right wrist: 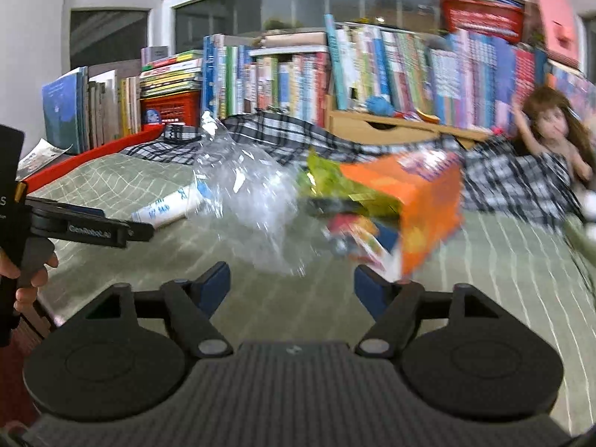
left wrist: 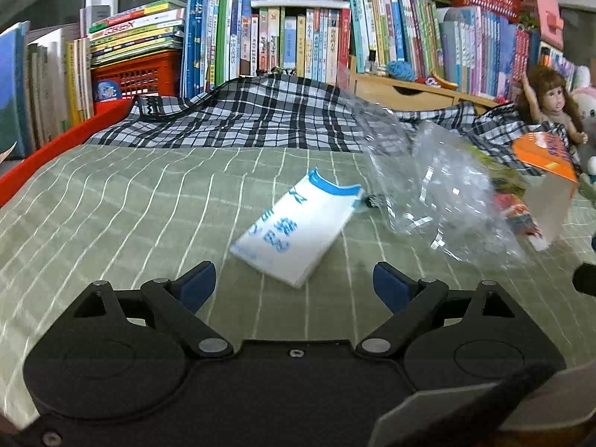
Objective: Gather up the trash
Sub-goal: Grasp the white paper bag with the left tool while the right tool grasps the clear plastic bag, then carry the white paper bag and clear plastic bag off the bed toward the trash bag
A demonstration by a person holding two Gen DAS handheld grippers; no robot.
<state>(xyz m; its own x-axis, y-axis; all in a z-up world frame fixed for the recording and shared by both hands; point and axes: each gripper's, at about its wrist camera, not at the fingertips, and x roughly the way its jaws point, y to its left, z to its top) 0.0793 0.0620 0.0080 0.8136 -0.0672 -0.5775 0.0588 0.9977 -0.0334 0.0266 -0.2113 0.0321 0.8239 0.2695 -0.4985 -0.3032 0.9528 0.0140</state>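
Note:
A flat white packet with blue print point(left wrist: 298, 229) lies on the green striped bed cover, just ahead of my open left gripper point(left wrist: 294, 283), which holds nothing. To its right sits a crumpled clear plastic bag point(left wrist: 439, 190) holding an orange box point(left wrist: 545, 156) and colourful wrappers point(left wrist: 516, 208). In the right wrist view the same clear bag point(right wrist: 253, 201) and orange box point(right wrist: 421, 205) are blurred, right in front of my open right gripper point(right wrist: 290, 287). The white packet point(right wrist: 167, 208) shows behind the bag there. The left gripper's body point(right wrist: 89, 231) and a hand are at the far left.
A black-and-white checked cloth point(left wrist: 260, 115) is bunched at the back of the bed. Behind it stand rows of books point(left wrist: 298, 37), a red crate point(left wrist: 138, 74) and a wooden drawer box point(left wrist: 406, 89). A doll point(left wrist: 551, 104) leans at the right. A red edge point(left wrist: 56, 149) borders the left.

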